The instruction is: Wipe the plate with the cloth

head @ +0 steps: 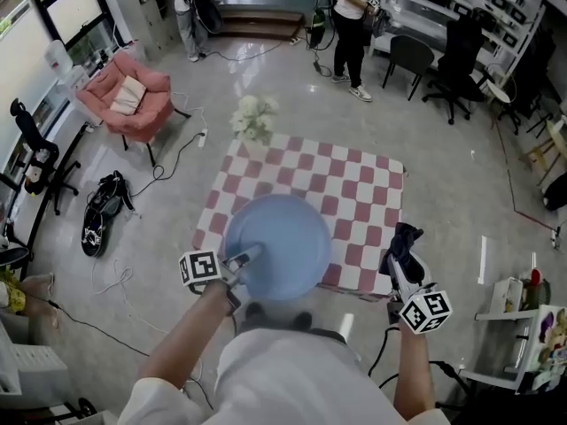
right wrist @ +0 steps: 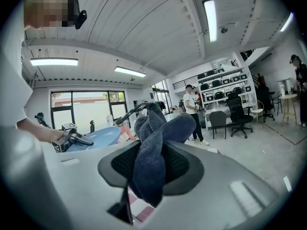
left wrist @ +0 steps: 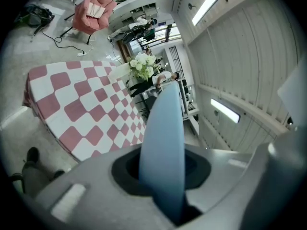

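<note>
1. Head view: the left gripper (head: 249, 258) has its jaws closed on the near left rim of the blue plate (head: 276, 244). The plate is held in the air over the near left part of the checked table (head: 354, 184), and its near rim passes over the table's near edge.
2. Left gripper view: the plate (left wrist: 163, 152) stands edge-on between the jaws, which clamp it from both sides; the table top lies well below.
3. Right gripper view: the jaws are pressed on a dark cloth (right wrist: 151, 157), which bunches up above them. The plate (right wrist: 93, 138) is off to the left, well apart from the cloth.
4. From the head camera, the right gripper (head: 399, 262) holds the cloth (head: 403, 242) near the near right corner of the table.
5. White flowers (head: 253, 118) stand at the far left corner; the other part of the table top is bare.
6. Open floor surrounds the table. A cable (head: 173, 162) lies on the floor at the left, and a pink chair (head: 128, 96) stands well apart.
</note>
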The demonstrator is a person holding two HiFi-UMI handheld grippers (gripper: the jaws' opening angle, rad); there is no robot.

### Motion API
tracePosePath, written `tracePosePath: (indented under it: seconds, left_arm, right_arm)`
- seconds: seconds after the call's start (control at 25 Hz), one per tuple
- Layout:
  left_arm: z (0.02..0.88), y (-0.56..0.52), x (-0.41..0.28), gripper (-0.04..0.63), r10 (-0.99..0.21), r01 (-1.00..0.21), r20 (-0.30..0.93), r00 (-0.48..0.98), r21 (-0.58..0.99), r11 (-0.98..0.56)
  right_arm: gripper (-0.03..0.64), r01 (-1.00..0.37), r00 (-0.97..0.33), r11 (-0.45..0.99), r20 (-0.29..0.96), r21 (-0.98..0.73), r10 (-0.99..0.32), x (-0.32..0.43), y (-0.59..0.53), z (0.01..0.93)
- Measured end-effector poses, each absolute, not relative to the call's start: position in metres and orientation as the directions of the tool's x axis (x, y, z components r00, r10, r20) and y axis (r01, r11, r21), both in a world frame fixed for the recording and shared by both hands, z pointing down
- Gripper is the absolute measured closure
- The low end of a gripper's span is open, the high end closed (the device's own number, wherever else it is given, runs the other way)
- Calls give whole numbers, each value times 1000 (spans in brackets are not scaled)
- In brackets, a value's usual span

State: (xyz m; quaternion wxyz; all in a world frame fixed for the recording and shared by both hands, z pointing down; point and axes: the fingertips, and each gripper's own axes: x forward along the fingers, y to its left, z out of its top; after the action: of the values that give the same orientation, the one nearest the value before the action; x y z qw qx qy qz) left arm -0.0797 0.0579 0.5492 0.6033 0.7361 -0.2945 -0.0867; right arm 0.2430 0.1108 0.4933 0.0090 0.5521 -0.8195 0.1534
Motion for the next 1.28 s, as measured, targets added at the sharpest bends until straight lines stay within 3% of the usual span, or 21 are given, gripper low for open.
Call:
tracePosePath:
  seconds: [0.48, 1.28]
  left_arm:
    - [555, 48, -70, 515, -527, -335, 244, 814, 938, -84]
    - [563, -89, -98, 515, -389, -330, 242, 889, 927, -178]
  right_arm:
    - [485, -896, -412, 358, 194, -262, -890, 243, 93, 502]
    - [485, -940, -283, 230, 199, -251, -938, 201, -3, 494]
